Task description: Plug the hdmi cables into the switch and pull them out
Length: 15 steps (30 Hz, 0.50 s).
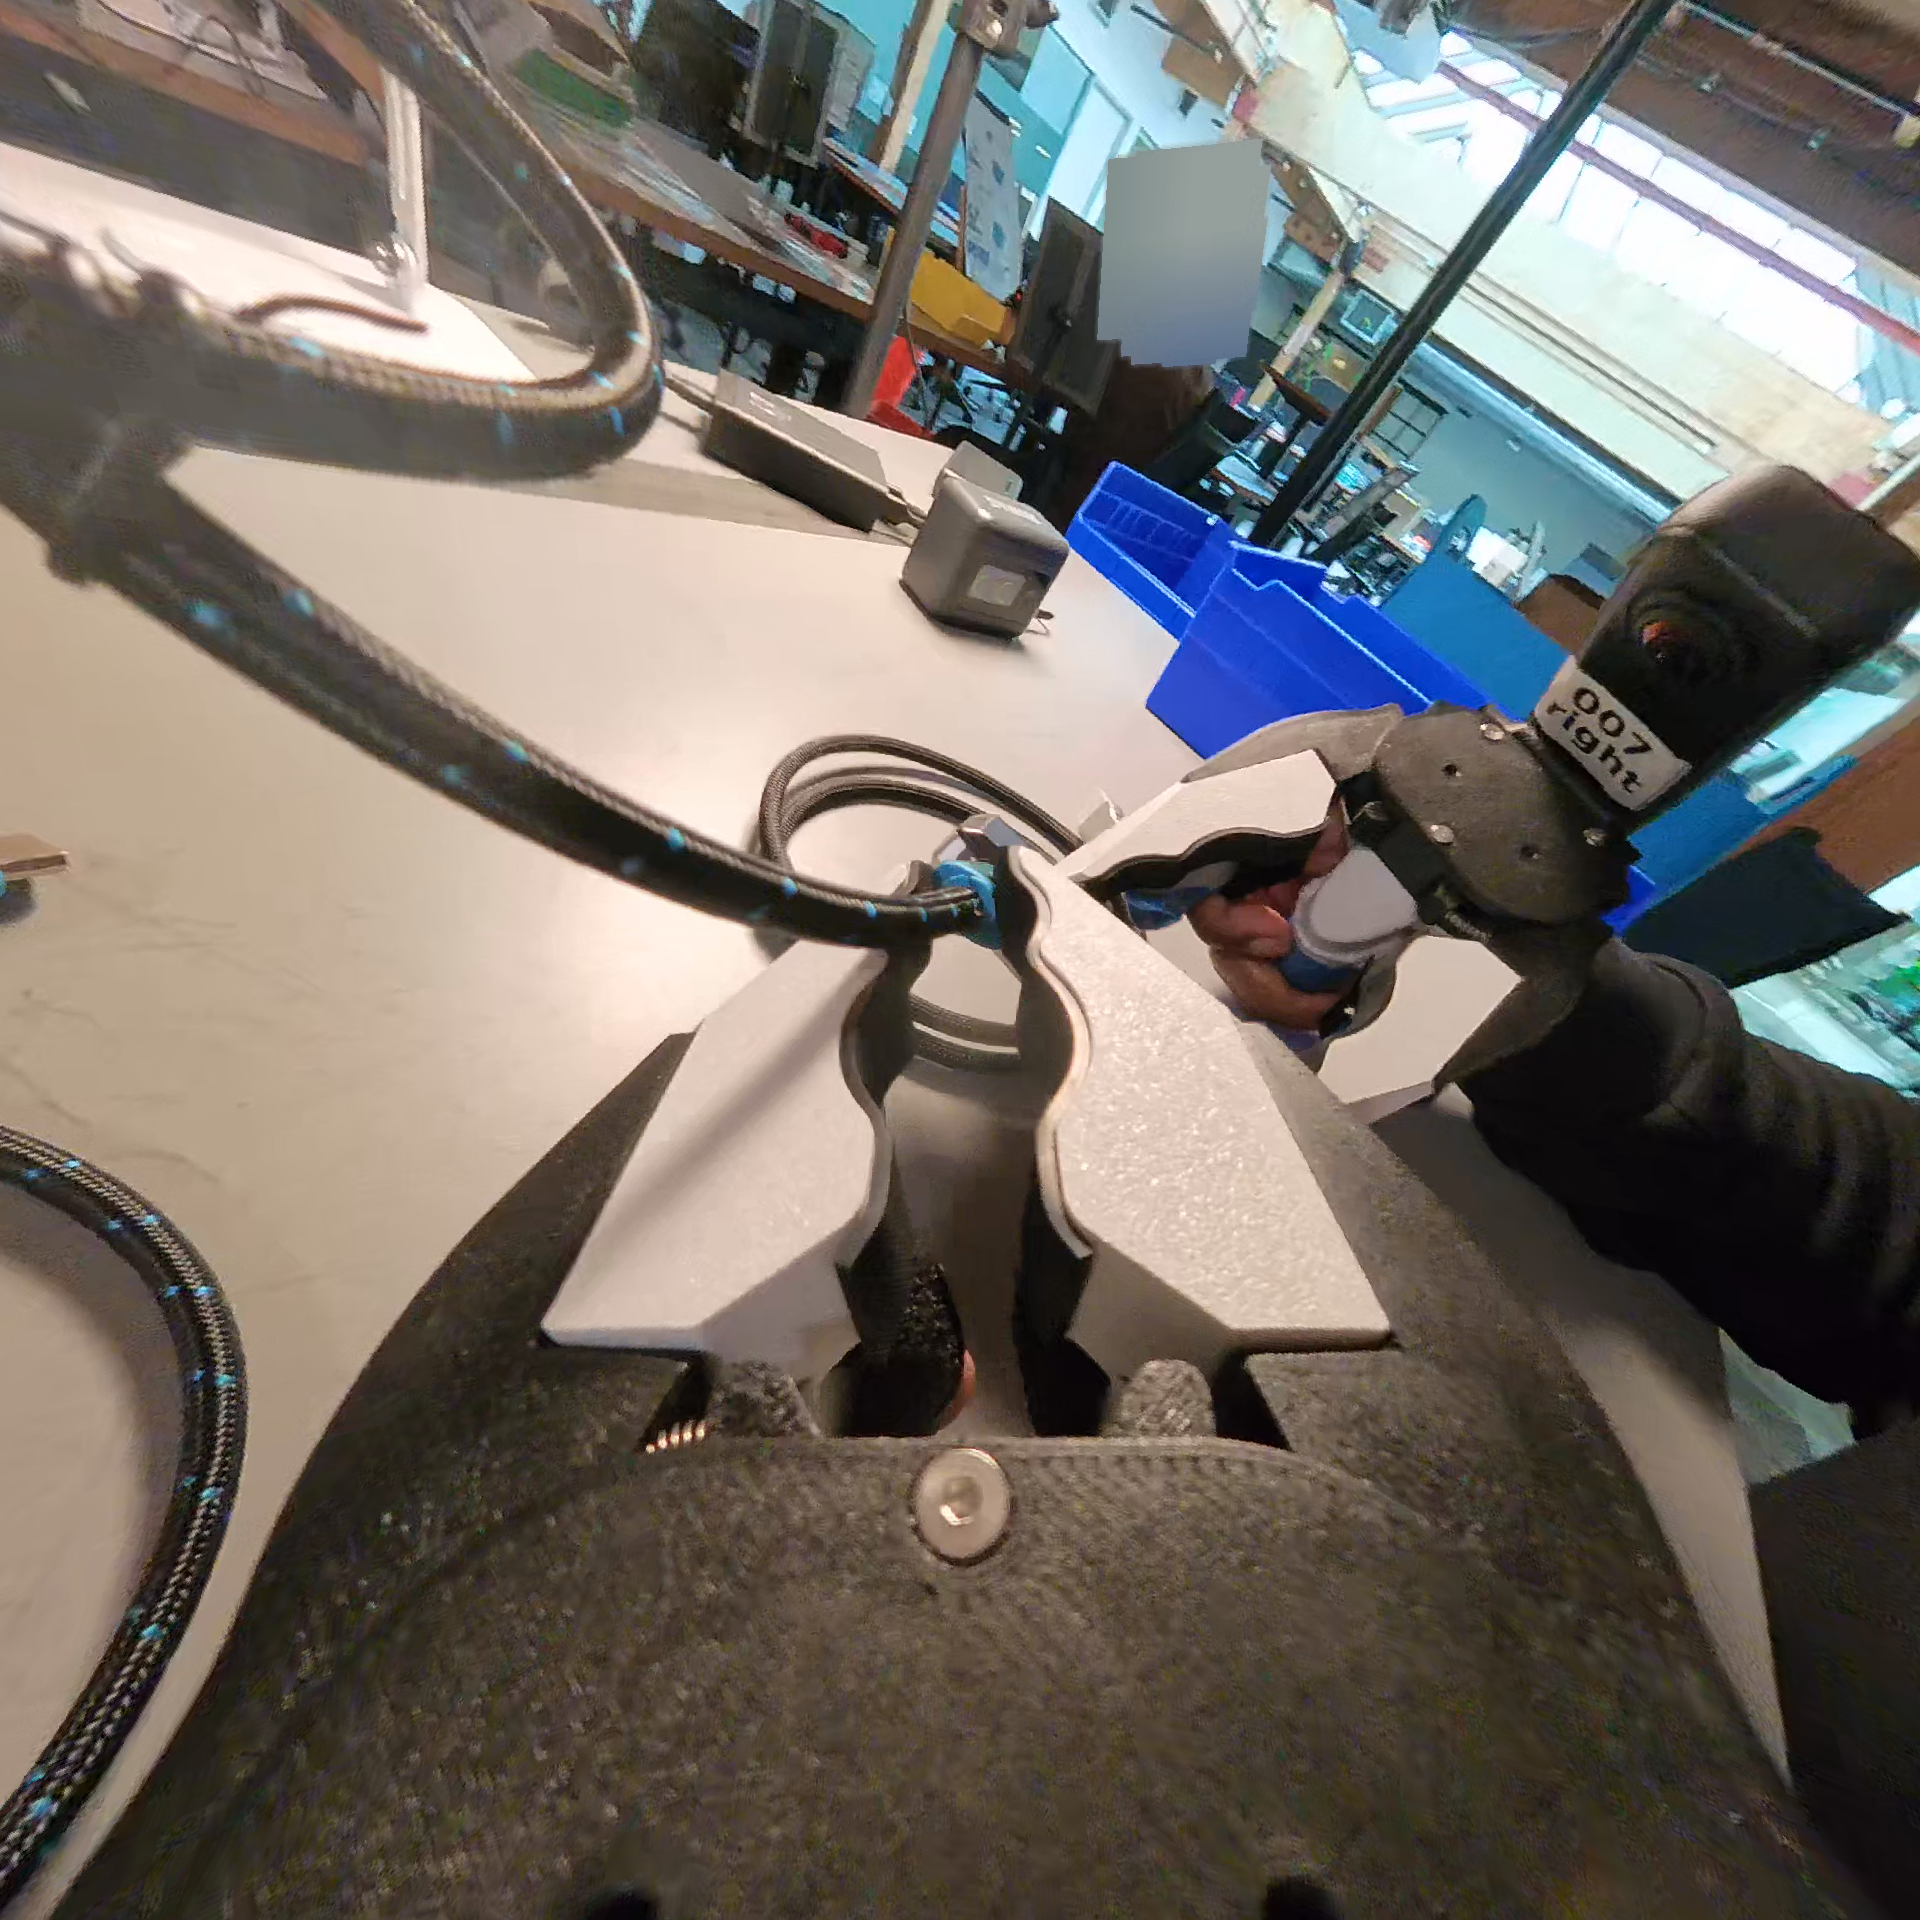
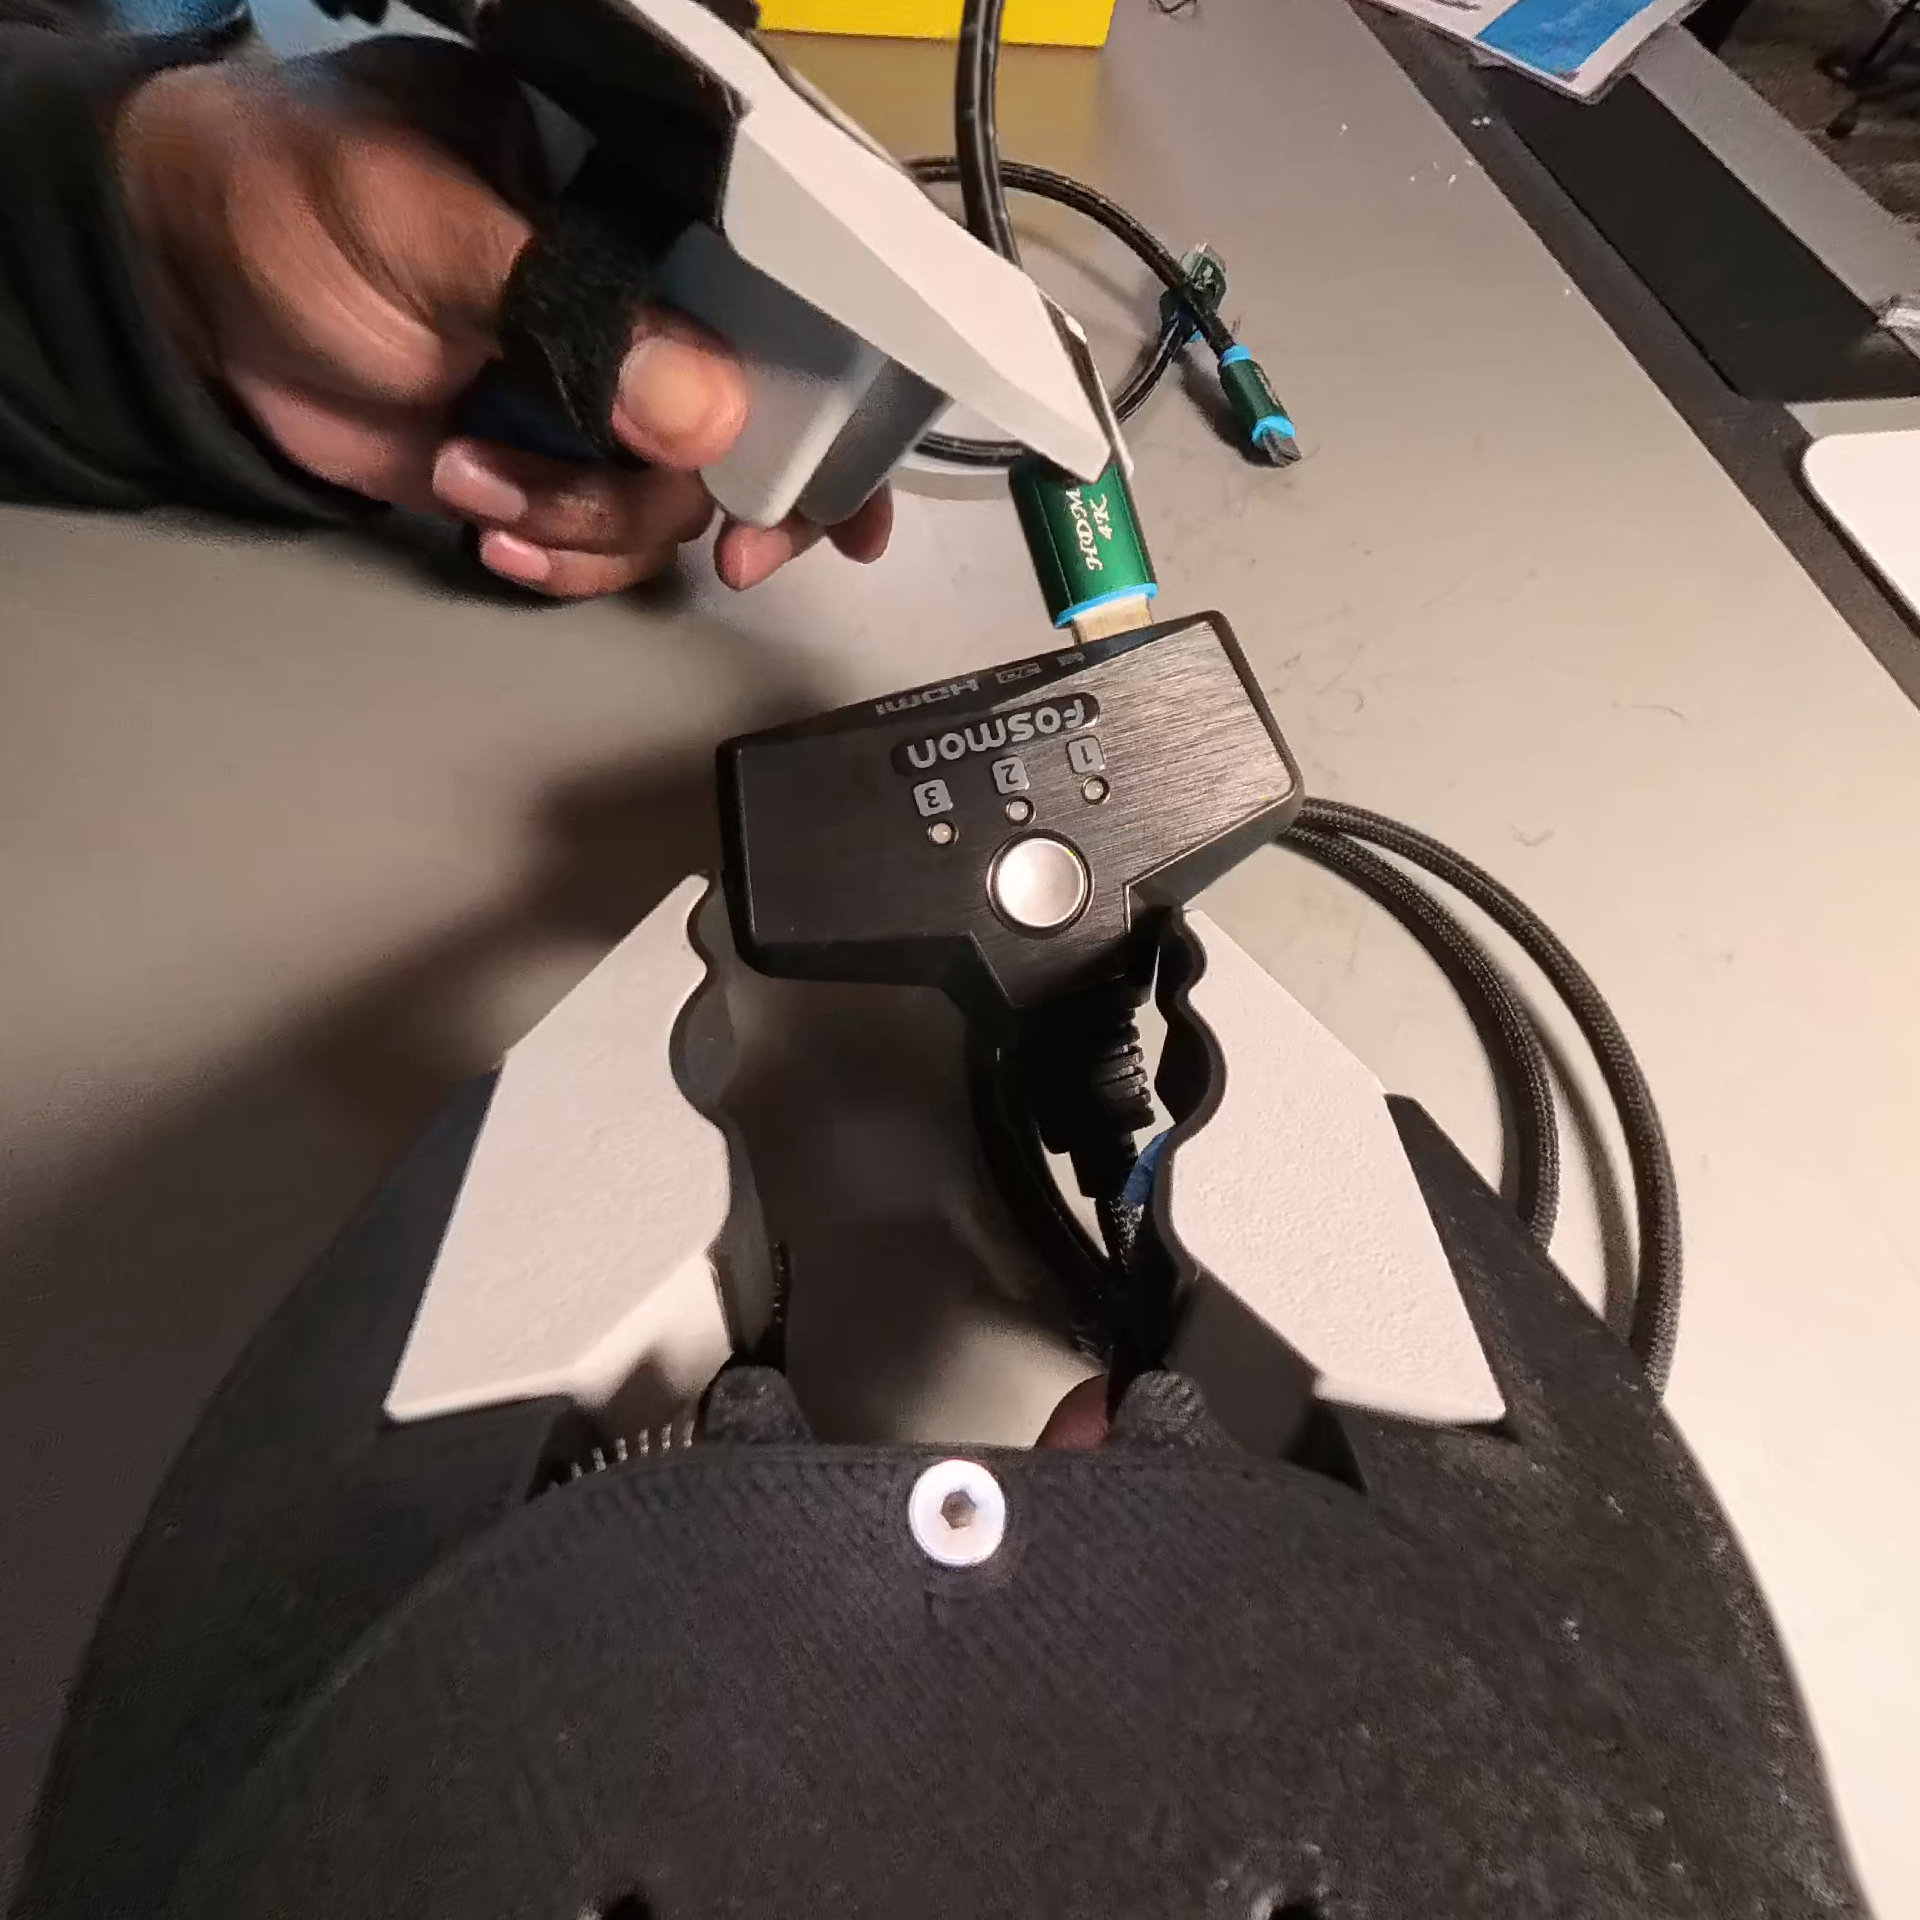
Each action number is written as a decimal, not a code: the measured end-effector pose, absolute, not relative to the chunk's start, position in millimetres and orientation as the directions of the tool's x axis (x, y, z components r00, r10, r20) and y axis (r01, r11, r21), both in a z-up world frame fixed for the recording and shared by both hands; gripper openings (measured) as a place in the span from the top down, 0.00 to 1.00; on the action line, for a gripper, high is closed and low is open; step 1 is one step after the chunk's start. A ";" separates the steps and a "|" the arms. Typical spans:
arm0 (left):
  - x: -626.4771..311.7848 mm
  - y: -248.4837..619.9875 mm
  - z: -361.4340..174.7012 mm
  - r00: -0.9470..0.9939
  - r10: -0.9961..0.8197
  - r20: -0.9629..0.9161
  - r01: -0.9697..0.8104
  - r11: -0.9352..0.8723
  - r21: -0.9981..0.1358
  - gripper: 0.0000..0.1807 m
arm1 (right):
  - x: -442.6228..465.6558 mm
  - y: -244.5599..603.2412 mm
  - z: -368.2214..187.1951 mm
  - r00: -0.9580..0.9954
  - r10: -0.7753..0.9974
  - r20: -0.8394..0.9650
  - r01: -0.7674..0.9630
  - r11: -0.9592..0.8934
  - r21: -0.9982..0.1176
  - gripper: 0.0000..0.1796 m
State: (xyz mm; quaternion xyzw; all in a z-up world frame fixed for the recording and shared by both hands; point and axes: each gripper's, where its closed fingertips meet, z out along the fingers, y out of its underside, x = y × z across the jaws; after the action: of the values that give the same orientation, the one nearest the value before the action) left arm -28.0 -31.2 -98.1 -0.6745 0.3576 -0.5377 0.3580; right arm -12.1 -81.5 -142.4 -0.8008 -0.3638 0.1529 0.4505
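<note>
The black HDMI switch lies on the grey table, its own cable running back between my right fingers. My right gripper is shut on the switch's narrow rear part; it also shows in the left wrist view. My left gripper is shut on a green HDMI plug with blue collars. The plug's gold tip sits at a port on the switch's far edge, part of it still showing. The plug's braided black cable arcs off to the left. A second green plug lies loose on the table beyond.
Loops of braided cable lie right of the switch and behind it. Small grey boxes, a flat dark box and blue bins stand farther back. A yellow box sits at the far edge. Some 7 cm of space lies between my two pairs of fingers.
</note>
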 end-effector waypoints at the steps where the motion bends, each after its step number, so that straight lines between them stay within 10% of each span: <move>1: -27.9 -30.2 -98.0 0.180 -0.869 0.460 -0.091 -0.481 -0.872 0.92 | -12.7 -80.9 -143.2 0.693 0.716 0.084 0.447 -0.335 -0.829 0.53; 8: -27.6 -27.7 -98.9 0.201 -0.866 0.458 -0.086 -0.481 -0.872 0.92 | -13.9 -79.5 -142.9 0.705 0.705 0.081 0.435 -0.339 -0.834 0.54; 15: -28.4 -36.7 -101.7 0.001 -0.651 0.759 -0.151 -0.750 -0.644 0.90 | -13.2 -79.0 -140.4 0.679 0.719 0.146 0.470 -0.274 -0.839 0.54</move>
State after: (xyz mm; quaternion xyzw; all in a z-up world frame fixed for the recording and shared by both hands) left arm -28.4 -36.7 -101.7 -0.6801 0.2949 -0.6424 0.1947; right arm -13.2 -79.0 -140.4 -0.7868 -0.3779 0.1329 0.4695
